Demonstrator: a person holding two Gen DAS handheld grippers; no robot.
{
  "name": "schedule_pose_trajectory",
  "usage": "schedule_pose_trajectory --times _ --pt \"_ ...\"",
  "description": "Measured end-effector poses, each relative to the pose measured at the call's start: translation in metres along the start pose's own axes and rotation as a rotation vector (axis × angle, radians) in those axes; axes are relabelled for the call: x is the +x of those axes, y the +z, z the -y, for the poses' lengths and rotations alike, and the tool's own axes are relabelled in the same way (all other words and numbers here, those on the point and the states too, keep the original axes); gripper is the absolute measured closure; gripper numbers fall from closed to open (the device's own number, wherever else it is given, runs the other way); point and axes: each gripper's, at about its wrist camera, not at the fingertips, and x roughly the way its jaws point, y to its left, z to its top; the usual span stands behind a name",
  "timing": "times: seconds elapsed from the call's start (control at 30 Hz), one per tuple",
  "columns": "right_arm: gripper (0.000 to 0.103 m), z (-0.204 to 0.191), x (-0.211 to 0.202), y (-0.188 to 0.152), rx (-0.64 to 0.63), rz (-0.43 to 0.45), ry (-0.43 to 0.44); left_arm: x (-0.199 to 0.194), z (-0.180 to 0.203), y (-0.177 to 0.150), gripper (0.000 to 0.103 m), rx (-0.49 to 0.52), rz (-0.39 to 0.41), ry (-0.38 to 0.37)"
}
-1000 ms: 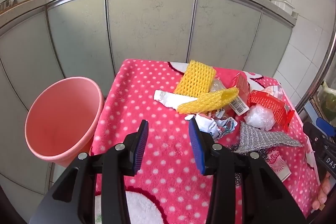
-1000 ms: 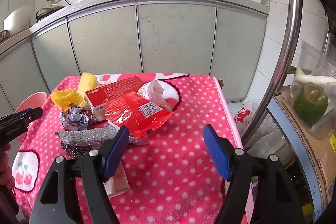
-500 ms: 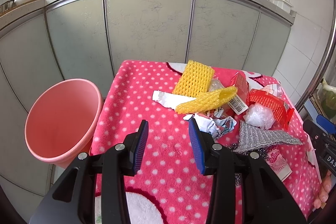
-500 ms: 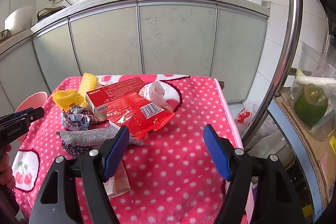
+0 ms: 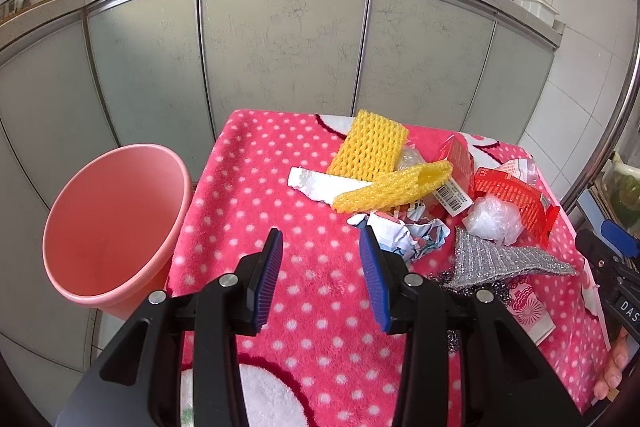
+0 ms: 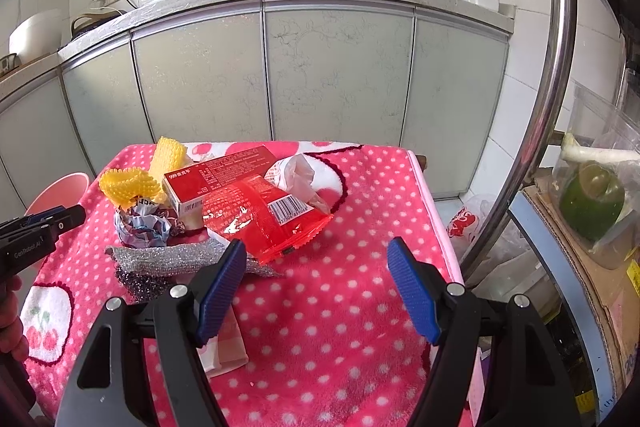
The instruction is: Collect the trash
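Hovering over the cloth (image 5: 248, 187), left gripper (image 5: 320, 255) and right gripper (image 6: 316, 267), both spread and empty, trash pile (image 5: 420, 195) beside bin (image 5: 108, 223)

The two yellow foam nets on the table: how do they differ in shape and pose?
The far foam net lies spread flat as a broad rectangle on the pink cloth; the near foam net is rolled into a narrow tube with an open end. The far one lies partly under the near one, which rests across the white foam strip. Both are yellow mesh.
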Motion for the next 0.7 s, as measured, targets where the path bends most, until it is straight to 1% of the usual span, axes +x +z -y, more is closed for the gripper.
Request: schedule_pose_trajectory --times 0.7 --pt "0.031 -0.0013 0.0003 -0.0005 -0.002 0.002 -0.001 -0.0004 0.0020 -0.0010 0.063 0.002 -0.001 -0.001"
